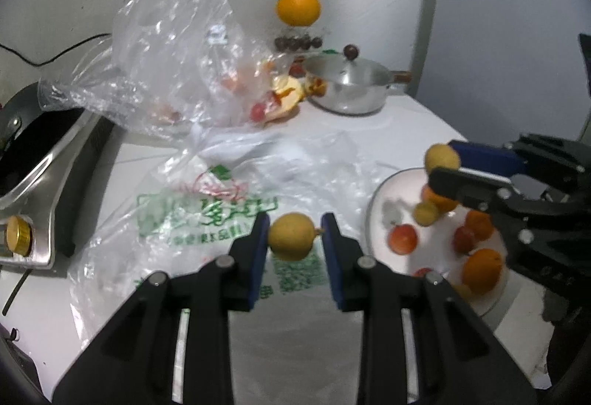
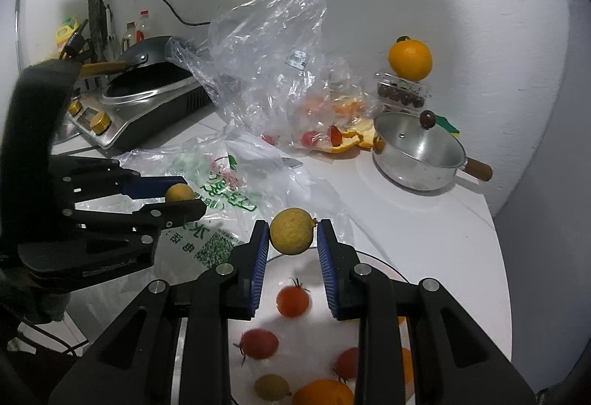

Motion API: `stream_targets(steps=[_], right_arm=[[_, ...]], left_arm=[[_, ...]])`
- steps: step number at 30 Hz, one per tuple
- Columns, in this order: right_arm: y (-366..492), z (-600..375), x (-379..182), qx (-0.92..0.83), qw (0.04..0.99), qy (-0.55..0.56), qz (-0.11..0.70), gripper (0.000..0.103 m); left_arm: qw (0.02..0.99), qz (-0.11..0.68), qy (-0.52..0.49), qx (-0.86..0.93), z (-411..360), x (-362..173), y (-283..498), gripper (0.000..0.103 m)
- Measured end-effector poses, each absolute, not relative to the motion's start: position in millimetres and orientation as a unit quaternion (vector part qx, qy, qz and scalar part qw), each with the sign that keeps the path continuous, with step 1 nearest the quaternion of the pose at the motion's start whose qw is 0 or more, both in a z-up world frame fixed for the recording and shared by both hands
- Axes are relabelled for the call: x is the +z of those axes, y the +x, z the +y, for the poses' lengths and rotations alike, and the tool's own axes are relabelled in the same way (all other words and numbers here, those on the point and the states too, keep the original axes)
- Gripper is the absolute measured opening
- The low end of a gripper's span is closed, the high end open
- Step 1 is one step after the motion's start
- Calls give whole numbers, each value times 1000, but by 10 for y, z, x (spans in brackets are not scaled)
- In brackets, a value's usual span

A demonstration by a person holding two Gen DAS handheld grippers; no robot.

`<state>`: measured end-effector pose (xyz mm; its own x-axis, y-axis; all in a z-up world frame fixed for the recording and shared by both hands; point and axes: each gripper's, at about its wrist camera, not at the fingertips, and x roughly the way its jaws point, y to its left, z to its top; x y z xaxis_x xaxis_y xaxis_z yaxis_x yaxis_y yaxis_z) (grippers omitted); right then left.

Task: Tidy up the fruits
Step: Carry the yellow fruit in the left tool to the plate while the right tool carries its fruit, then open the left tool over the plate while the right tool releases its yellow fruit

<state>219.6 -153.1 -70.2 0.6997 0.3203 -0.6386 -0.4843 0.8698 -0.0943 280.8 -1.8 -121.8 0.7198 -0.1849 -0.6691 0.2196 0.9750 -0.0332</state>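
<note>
My left gripper [image 1: 294, 238] is shut on a small yellow round fruit [image 1: 291, 235] and holds it above a printed plastic bag [image 1: 207, 209]. My right gripper [image 2: 291, 233] is shut on another small yellow fruit [image 2: 291, 230] above the far rim of a white plate [image 2: 273, 268]. The plate holds small red tomatoes [image 2: 292, 300], a yellow fruit [image 2: 271, 386] and an orange [image 2: 323, 392]. The right gripper [image 1: 443, 164] also shows in the left wrist view over the plate [image 1: 380, 198], and the left gripper [image 2: 181, 196] shows in the right wrist view.
A crumpled clear bag [image 1: 177, 46] with fruit and orange peel [image 2: 351, 140] lies behind. A steel pot [image 2: 417, 150] with lid, a berry box [image 2: 402, 92] with an orange [image 2: 410, 59] on top, and a stove with a pan [image 2: 147, 87] stand at the back.
</note>
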Motion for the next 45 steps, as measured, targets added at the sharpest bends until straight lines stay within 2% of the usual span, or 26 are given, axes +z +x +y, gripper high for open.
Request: stream_targets(steps=[6, 35, 43, 45], right_arm=[[2120, -1695, -710, 213, 916, -120, 319, 29], [2118, -2300, -1147, 211, 902, -84, 366, 29], [2133, -2304, -1169, 217, 900, -73, 372, 29], [2137, -2288, -1171, 218, 899, -73, 372, 29]], left_arm=[[928, 346, 23, -136, -258, -1162, 2686, 29], [894, 406, 22, -188, -1002, -1525, 2773, 29], [895, 404, 16, -187, -992, -1494, 2773, 31], [897, 403, 14, -183, -963, -1485, 2760, 35]])
